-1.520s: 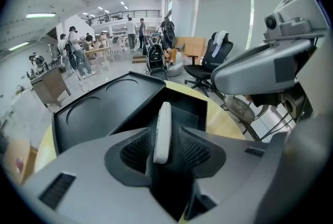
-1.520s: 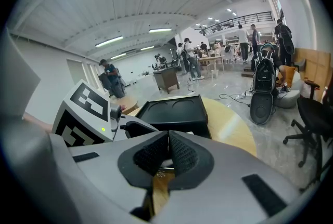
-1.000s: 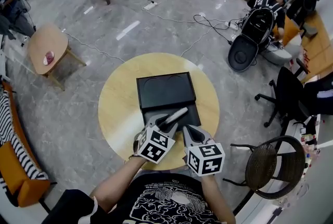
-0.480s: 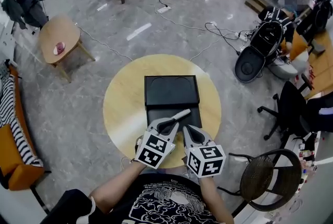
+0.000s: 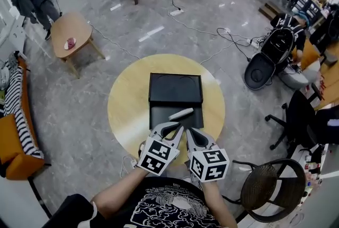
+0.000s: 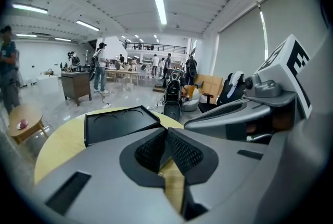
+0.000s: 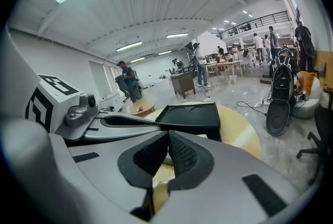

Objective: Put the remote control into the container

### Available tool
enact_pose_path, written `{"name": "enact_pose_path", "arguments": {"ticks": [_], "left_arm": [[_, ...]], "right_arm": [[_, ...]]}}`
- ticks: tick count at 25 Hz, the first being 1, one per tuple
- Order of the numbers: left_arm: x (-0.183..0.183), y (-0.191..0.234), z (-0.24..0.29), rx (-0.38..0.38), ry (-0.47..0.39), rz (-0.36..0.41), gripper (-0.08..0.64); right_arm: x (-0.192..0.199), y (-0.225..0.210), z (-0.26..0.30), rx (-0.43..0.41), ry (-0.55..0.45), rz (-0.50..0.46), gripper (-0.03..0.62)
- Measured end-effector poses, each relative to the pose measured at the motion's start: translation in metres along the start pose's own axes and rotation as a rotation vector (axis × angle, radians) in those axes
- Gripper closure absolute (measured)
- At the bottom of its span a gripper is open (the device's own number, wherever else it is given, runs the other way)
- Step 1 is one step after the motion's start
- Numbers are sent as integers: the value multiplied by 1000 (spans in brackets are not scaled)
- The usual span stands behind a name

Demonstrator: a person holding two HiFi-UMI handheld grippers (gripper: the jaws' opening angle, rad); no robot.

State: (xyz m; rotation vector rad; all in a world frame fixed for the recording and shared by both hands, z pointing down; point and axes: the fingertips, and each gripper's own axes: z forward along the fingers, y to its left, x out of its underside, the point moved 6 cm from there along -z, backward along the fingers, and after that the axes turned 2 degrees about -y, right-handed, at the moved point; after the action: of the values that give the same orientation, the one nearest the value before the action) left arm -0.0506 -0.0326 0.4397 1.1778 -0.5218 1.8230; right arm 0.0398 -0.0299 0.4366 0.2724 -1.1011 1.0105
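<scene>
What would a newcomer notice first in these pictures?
A round yellow table fills the head view's middle, bearing a black container with a pale remote control lying in it. Just below, the left gripper and right gripper sit side by side, empty; the left's jaws have just been closing.

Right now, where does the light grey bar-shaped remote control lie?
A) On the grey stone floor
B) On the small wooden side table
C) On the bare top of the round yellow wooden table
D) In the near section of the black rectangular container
D: the head view shows the remote control lying inside the near section of the black container, within its walls.
</scene>
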Motion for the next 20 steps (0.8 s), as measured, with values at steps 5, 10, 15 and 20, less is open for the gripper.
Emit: {"name": "enact_pose_path", "arguments": {"ticks": [5,10,15,20], "left_arm": [[0,-17,-7,-24,-17,-18,535],[2,-27,-16,-67,-37,-53,545],[3,-40,-25,-115,-54,-50,546],[2,-56,-32,-167,-70,-37,546]], "right_arm": [[1,-1,-12,-24,-14,-18,569],[3,2,-23,-56,-32,-46,569],[4,3,-35,-78,-57,-85,569],[7,3,-46,-109,-71,-94,569]]}}
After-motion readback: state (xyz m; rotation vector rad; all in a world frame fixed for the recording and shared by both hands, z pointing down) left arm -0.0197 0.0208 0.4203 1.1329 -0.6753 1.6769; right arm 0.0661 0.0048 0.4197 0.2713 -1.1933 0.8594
